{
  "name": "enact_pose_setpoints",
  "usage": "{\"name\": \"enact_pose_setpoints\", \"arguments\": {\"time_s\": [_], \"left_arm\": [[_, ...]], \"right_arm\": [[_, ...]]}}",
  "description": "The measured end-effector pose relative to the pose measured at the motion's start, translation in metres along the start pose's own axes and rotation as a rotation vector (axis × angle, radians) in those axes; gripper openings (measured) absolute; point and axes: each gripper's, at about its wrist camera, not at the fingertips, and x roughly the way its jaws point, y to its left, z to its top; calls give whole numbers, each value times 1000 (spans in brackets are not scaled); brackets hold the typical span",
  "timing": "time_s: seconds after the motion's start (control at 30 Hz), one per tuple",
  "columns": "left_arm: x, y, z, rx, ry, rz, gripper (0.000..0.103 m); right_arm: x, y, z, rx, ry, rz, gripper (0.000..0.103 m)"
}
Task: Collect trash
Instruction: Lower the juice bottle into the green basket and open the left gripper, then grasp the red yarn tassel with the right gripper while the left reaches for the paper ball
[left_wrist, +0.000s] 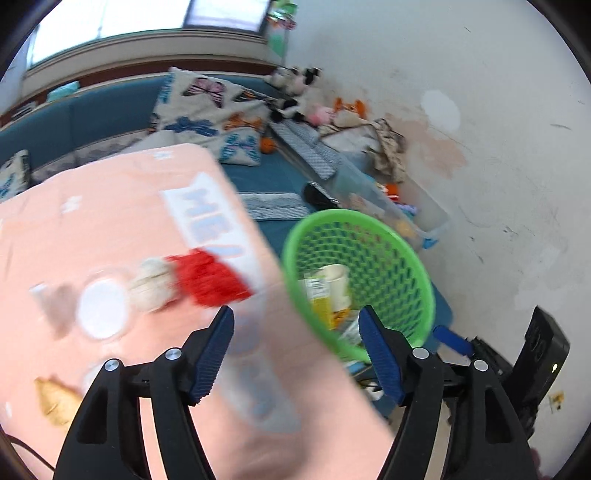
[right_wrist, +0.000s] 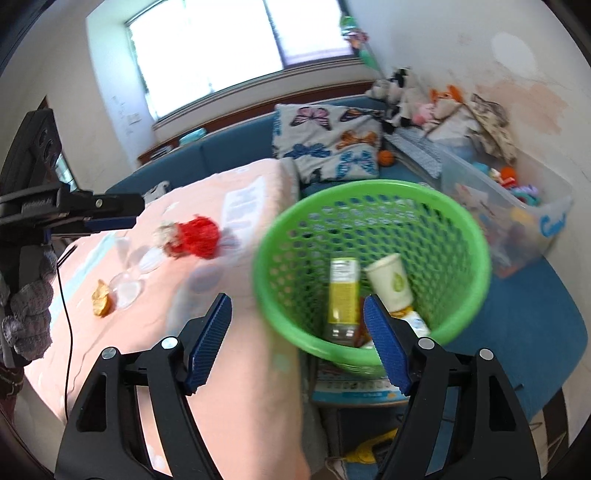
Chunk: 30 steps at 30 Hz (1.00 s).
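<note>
A green mesh basket (right_wrist: 373, 206) stands beside the pink-covered table (right_wrist: 236, 332); it also shows in the left wrist view (left_wrist: 369, 229). Inside lie a yellow carton (right_wrist: 343, 291) and a paper cup (right_wrist: 391, 280). On the table lie a red mesh wrapper (right_wrist: 197, 236), clear plastic lids (right_wrist: 127, 286) and a brown crumpled scrap (right_wrist: 101, 299). In the left wrist view the red wrapper (left_wrist: 208, 278), a white lid (left_wrist: 101, 308) and the scrap (left_wrist: 55, 400) lie ahead. My left gripper (left_wrist: 295, 354) is open and empty above the table edge. My right gripper (right_wrist: 297, 339) is open and empty at the basket rim.
A blue sofa (right_wrist: 229, 151) with butterfly cushions (right_wrist: 325, 144) runs behind the table. A clear bin of toys (right_wrist: 517, 206) stands against the white wall at right. Stuffed toys (right_wrist: 402, 92) sit in the corner. A black cable (right_wrist: 68, 332) hangs over the table's left side.
</note>
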Motion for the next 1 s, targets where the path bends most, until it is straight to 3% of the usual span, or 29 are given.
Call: {"name": "enact_pose_setpoints", "arguments": {"time_s": [0.47,1.0], "left_arm": [[-52,93,-52,-90,-45,225,74],[-71,148,-78,-171,-42,319,74]], "right_arm": [[43,77,21,-151,52,90,76],[119,113,46,-230,142,120,76]]}}
